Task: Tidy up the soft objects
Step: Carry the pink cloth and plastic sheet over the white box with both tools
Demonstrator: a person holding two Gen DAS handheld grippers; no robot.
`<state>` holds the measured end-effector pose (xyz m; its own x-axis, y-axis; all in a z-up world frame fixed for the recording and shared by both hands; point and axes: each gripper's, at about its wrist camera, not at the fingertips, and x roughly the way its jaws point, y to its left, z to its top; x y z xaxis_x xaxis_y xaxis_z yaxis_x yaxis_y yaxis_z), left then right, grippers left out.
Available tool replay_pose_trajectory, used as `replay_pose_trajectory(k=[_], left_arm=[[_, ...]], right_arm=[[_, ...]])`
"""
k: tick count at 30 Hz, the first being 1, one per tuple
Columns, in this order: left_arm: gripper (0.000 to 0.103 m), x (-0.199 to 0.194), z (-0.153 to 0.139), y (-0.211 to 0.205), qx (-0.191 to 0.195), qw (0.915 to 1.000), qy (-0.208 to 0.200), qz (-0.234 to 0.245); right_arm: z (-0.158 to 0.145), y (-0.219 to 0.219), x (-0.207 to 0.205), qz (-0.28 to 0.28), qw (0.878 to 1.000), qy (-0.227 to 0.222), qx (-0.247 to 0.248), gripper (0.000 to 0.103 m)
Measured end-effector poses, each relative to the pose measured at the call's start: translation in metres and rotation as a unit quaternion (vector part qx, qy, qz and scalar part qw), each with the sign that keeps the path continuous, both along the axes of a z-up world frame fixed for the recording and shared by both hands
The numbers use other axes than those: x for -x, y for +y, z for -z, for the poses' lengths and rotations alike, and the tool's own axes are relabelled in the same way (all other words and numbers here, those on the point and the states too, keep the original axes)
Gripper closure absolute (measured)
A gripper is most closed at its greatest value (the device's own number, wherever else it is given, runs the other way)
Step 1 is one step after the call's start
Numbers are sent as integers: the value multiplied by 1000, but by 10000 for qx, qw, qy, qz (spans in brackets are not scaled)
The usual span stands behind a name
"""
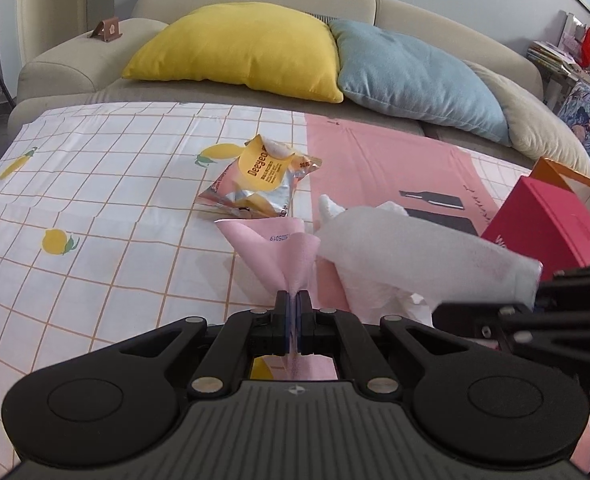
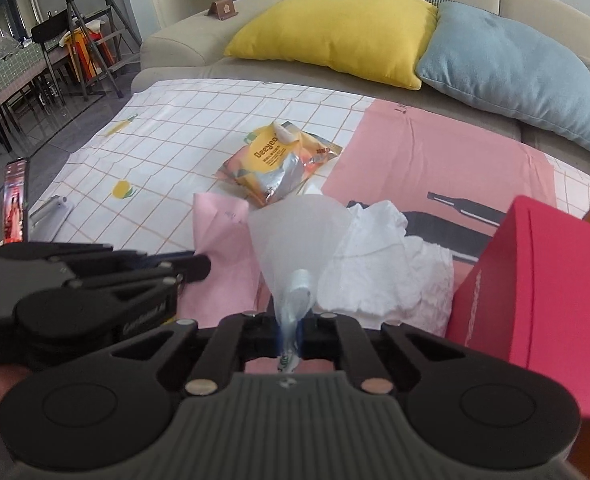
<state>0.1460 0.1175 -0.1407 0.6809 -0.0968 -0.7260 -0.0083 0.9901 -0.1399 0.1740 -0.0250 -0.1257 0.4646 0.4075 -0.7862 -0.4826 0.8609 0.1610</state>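
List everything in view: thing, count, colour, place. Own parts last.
Cushions: 2, yellow and blue, on beige sofa.
Cloth: 1, white checked with lemons, pink panel, spread in front.
Snack packet: 1, yellow-orange, mid-cloth.
Crumpled tissue: 1, white, beside red box.
Pink sheet: 1, pinched in left tool.
Translucent white bag: 1, pinched in right tool.
Stepladder: 1, grey, background.

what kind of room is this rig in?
Most likely a home living room. A beige sofa with a yellow cushion and a blue cushion sits behind a table under a lemon-print cloth; the right wrist view also shows a dining table with chairs and a stepladder.
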Motion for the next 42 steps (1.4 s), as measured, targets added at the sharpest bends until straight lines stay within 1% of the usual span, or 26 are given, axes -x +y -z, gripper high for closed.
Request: replay_pose_trajectory(k=[2, 7, 10, 17, 23, 29, 34, 38, 42], left_arm=[[100, 6, -6, -2, -31, 10000, -51, 7], [100, 23, -24, -8, 119, 9997, -195, 42], [101, 32, -37, -17, 132, 9993, -347, 108], [101, 48, -65, -39, 396, 9975, -510, 282], [101, 58, -89, -73, 533, 9941, -675, 658], [101, 59, -116, -108, 962, 9858, -838, 1094], [101, 50, -139, -142, 1308, 9747, -961, 1535], [101, 42, -151, -176, 1408, 9652, -1053, 1937], [100, 33, -155, -216, 1340, 9580, -1051, 2309]], right_arm=[[-7, -5, 13, -40, 10000, -87, -8, 99], [-23, -19, 43, -257, 9990, -354, 1, 99], [-32, -30, 58, -237, 9985, -486, -52, 99], [-52, -65, 74, 146, 9969, -744, -215, 99], [-69, -104, 83, 614, 9925, -977, -400, 99], [-81, -146, 93, 1095, 9856, -1225, -406, 99], [-83, -186, 98, 1609, 9773, -1352, -278, 99], [-86, -216, 101, 1943, 9703, -1429, -169, 99], [-90, -241, 103, 2152, 9642, -1552, -14, 99]])
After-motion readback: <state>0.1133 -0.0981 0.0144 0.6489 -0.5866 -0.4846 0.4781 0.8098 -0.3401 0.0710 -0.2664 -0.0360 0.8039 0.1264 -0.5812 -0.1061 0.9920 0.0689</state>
